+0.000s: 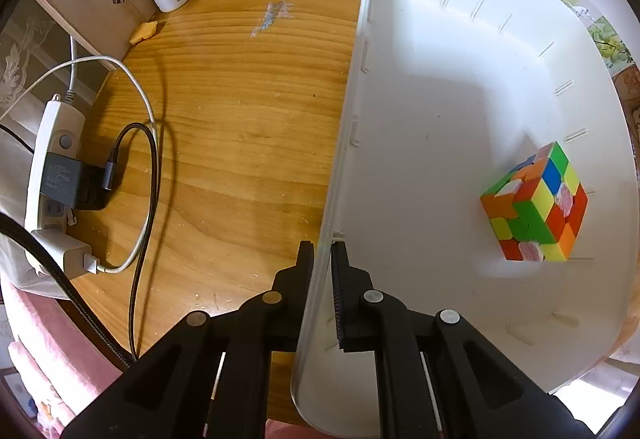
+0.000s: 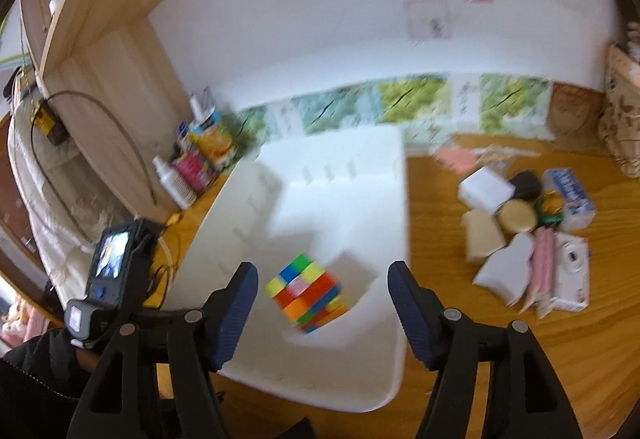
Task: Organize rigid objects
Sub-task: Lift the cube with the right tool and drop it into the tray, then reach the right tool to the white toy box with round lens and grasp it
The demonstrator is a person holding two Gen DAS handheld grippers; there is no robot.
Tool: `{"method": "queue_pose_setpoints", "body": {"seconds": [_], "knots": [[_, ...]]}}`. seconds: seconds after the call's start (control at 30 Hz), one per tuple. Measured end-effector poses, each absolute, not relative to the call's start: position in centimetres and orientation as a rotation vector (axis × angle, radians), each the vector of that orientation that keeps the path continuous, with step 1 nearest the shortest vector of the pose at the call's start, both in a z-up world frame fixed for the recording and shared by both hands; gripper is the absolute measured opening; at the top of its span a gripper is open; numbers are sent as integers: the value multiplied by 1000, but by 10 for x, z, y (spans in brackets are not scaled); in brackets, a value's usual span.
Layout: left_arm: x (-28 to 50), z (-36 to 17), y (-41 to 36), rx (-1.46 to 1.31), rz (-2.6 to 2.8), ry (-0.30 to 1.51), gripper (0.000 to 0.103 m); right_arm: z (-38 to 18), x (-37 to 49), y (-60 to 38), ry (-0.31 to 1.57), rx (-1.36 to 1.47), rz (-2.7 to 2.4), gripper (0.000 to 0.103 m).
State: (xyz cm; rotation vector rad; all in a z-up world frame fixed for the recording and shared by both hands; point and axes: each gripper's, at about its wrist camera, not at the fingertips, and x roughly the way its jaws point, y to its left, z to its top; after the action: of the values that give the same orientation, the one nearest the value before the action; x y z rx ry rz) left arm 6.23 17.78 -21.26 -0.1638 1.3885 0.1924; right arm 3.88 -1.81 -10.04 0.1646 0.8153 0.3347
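The left gripper (image 1: 322, 245) is clamped on the left wall of the white bin (image 1: 460, 87), whose long axis runs from the desk's near edge toward its back edge, while the right gripper (image 2: 322, 285) hangs wide and empty-jawed above the puzzle cube (image 2: 307, 293) lying skewed inside the bin.
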Motion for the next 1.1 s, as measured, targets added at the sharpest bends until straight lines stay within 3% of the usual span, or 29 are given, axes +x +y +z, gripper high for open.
{"method": "queue_pose_setpoints", "body": {"seconds": [0.1, 0.33, 0.47, 1.1], "knots": [[64, -212, 176, -162, 197, 1404, 10, -98, 39, -34, 776, 156, 284, 75], [69, -215, 176, -177, 229, 1431, 13, -98, 48, -78, 745, 114, 156, 76], [69, -215, 179, -223, 255, 1428, 14, -95, 53, -107, 733, 89, 100, 81], [64, -216, 182, -319, 406, 1427, 19, -144, 94, -193, 941, 156, 17, 82]]}}
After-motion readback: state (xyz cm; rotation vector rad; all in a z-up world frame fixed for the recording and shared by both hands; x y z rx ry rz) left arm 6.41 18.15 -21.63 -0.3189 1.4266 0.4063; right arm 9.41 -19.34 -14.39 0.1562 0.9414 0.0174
